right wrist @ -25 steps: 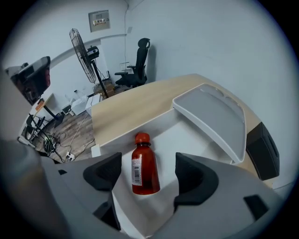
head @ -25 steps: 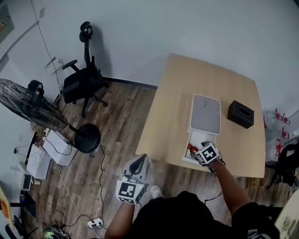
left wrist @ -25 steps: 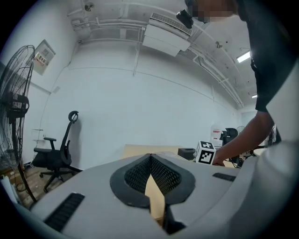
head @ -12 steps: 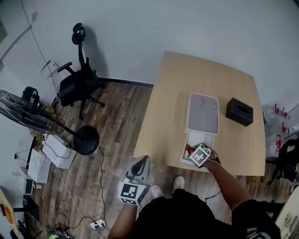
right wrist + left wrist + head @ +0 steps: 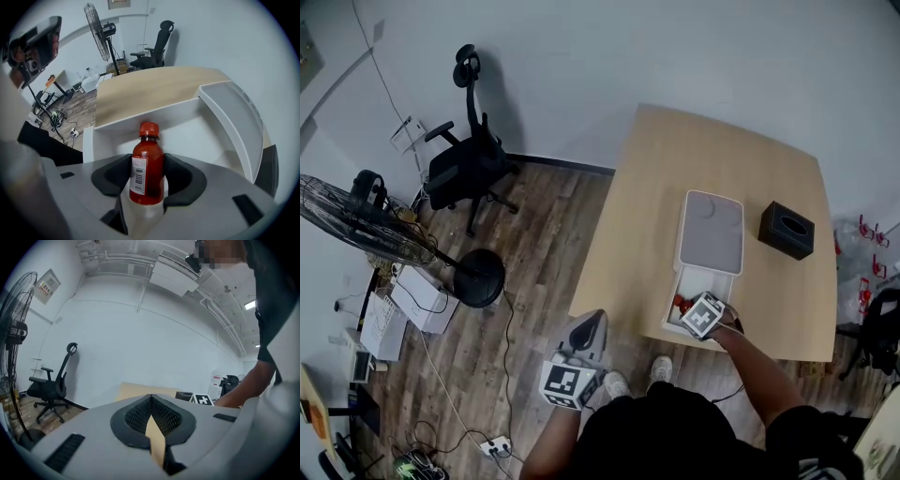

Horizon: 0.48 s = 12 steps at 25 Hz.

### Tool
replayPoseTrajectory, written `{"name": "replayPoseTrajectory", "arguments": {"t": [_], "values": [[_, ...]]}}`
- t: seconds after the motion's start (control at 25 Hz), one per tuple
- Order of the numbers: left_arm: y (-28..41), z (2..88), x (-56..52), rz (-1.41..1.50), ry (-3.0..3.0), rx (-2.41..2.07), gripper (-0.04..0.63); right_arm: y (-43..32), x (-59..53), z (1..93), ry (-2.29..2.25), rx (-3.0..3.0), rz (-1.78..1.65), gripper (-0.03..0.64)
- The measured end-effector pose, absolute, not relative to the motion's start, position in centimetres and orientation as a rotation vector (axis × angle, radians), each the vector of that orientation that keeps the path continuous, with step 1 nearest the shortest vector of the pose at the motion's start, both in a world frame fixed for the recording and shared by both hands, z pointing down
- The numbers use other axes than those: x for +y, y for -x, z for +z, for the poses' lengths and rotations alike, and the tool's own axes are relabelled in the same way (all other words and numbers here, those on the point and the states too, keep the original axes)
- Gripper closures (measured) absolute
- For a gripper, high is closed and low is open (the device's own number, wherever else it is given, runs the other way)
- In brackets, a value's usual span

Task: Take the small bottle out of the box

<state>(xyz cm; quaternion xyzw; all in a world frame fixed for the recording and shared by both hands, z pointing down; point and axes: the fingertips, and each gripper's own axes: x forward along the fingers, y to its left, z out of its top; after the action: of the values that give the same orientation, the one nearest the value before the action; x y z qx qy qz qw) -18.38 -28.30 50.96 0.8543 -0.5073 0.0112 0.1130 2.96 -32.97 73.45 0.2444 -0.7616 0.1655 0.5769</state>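
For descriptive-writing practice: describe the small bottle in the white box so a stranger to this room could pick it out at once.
Find the light wooden table by the wall; at its near edge lies an open white box. Inside is the small bottle: red, with a red cap and a white barcode label, the only red thing on the table.

The right tool (image 5: 703,316) has sunk a little deeper into the box (image 5: 701,277) and rolled, so its marker cube now sits cornerwise. Its jaws have just been closing, and the pads now press both sides of the bottle (image 5: 146,164). The left tool (image 5: 581,349) has drifted slightly toward 3 o'clock along the near edge of the desk (image 5: 647,216).
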Motion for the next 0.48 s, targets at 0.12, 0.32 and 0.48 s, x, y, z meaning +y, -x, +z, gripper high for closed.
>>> {"name": "replayPoseTrajectory", "arguments": {"t": [0.12, 0.32, 0.48], "values": [[17.7, 50.6, -28.6, 0.033, -2.514, -1.490, 0.580, -3.3, -33.2, 72.8, -0.615, -1.819, 0.380, 0.387], [16.8, 50.6, -28.5, 0.051, -2.519, -1.490, 0.580, -3.3, -34.1, 69.4, -0.754, -1.938, 0.354, 0.387], [15.7, 50.8, -28.6, 0.067, -2.524, -1.476, 0.580, -3.2, -34.6, 66.3, -0.867, -2.036, 0.319, 0.387]]}}
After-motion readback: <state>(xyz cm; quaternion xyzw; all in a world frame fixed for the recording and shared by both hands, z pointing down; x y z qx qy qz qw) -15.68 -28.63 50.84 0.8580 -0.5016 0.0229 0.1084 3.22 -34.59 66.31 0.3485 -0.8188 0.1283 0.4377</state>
